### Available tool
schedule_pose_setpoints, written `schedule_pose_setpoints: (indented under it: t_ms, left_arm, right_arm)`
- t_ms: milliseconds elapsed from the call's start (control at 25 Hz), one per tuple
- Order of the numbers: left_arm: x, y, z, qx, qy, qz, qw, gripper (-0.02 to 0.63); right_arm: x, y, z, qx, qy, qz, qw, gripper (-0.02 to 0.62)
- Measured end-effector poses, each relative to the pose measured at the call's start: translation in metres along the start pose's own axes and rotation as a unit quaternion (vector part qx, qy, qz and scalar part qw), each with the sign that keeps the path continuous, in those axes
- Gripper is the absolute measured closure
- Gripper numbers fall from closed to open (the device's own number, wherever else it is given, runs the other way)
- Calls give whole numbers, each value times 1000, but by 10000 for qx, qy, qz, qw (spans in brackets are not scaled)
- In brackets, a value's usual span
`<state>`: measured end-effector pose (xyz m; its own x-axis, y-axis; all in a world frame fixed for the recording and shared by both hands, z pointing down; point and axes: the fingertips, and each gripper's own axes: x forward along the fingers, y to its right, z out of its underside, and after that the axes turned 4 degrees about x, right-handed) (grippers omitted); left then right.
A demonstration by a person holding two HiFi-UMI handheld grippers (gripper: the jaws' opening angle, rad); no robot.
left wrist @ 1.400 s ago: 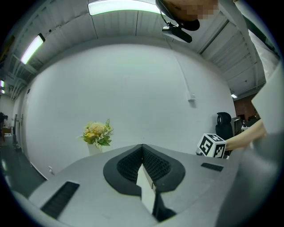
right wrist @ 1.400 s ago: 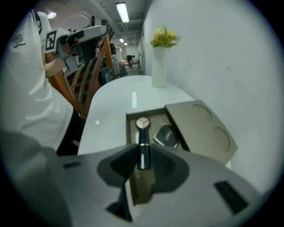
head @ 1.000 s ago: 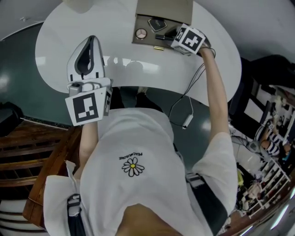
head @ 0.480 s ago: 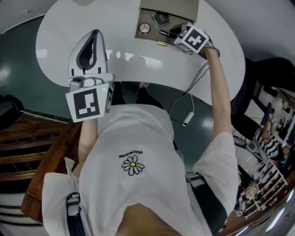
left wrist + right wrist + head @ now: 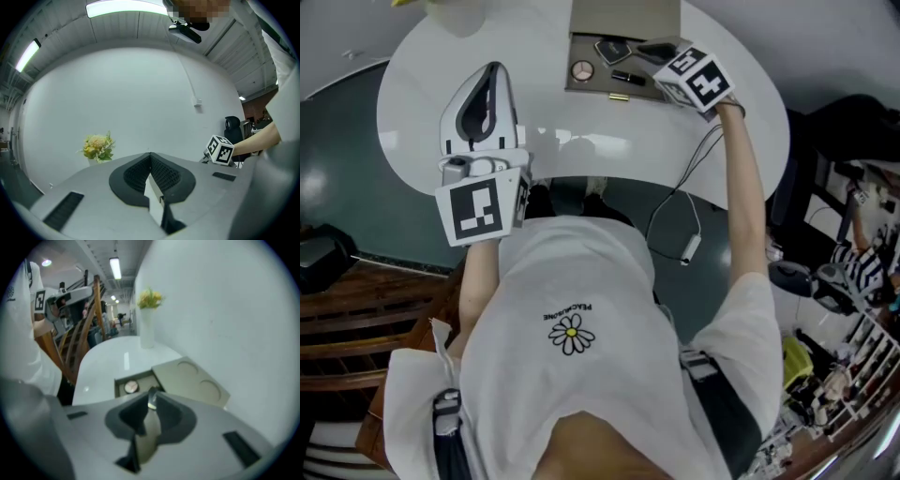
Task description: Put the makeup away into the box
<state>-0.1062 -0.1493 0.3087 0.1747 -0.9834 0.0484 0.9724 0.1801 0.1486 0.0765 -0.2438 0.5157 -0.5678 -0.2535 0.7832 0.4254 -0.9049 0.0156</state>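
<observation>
Head view first: white round table [image 5: 422,66], at its far side an open tan box [image 5: 581,87] with the lid [image 5: 623,14] laid flat behind. Inside the box a round compact [image 5: 582,69] at the left, a dark angular compact [image 5: 612,49] farther back and to the right, a black tube [image 5: 628,77] lying near the front wall. Outside it a small gold tube [image 5: 619,97], on the table just beside that wall. Right gripper [image 5: 649,47] poised over the box's right part, tilted downward, clear of the makeup. Left gripper [image 5: 490,70] held up over the table's near left part, well apart from the box, pointing level. White vase of yellow flowers [image 5: 459,11] at the table's far left edge. Left gripper view next: jaws closed tip to tip, nothing between them; past them a bare white wall, the flowers at the left, the right gripper's marker cube and a forearm at the right. Right gripper view last: jaws just drawn closer, now almost together with only a narrow slit at the tips, gripping nothing. In that slit a slim dark piece with a pale end, apparently the black tube down in the box. Just left of it the round compact, to the right the lid with two round recesses, farther along the table the vase.
</observation>
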Motion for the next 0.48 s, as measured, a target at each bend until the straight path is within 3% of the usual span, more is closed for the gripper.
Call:
schedule_pose_setpoints:
  t_ms: [80,160,320,480]
  left_arm:
    - [3,6,-16,29,183,113,9998,586]
    - [8,12,-33,56,431,259,9987,586]
    - [18,28,-55,64,756,598,9953,586]
    - [18,45,-66,30,961,964,9907,586]
  right_arm:
    - [-30,7,-30,200,735,351,9965,535]
    - [-64,15,-58,368,1473,742,9856,538]
    - [-137,17,-91,648,2678,1561,9485,551]
    - [-199,-11,-90,1010,3416,2293,9058,556]
